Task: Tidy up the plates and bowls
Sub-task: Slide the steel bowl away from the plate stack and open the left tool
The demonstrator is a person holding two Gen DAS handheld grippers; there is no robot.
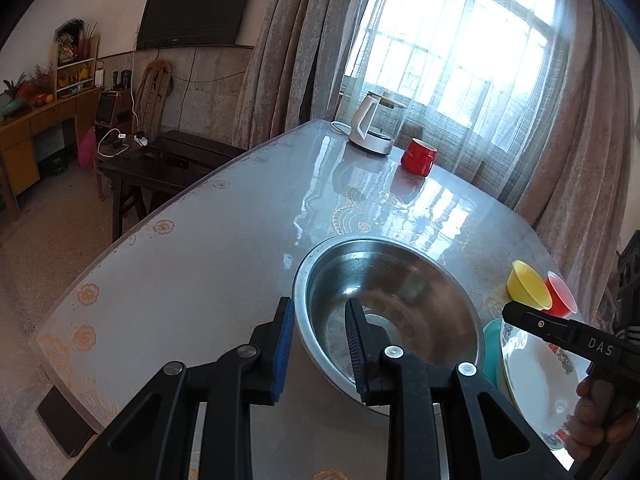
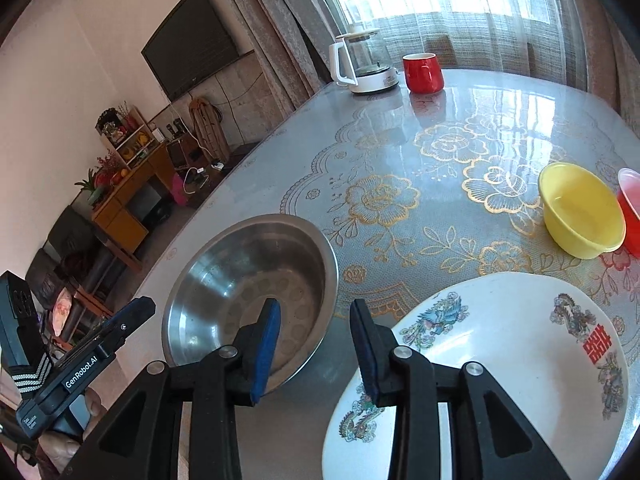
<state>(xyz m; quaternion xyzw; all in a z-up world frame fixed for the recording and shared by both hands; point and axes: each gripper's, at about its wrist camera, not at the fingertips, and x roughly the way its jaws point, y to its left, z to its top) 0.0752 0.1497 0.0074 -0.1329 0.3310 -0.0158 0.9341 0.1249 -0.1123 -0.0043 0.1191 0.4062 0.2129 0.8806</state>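
While the steel bowl (image 1: 390,316) sits on the counter (image 1: 200,264) with its near rim between the pads of the left tongs (image 1: 320,344), those pads stand apart and press on nothing. The right tongs (image 2: 316,346) are parted too, over bare counter between the steel bowl on their left and the white patterned plate (image 2: 500,360) on their right. A yellow bowl (image 2: 580,216) and a red cup (image 2: 632,212) stand touching beyond the plate.
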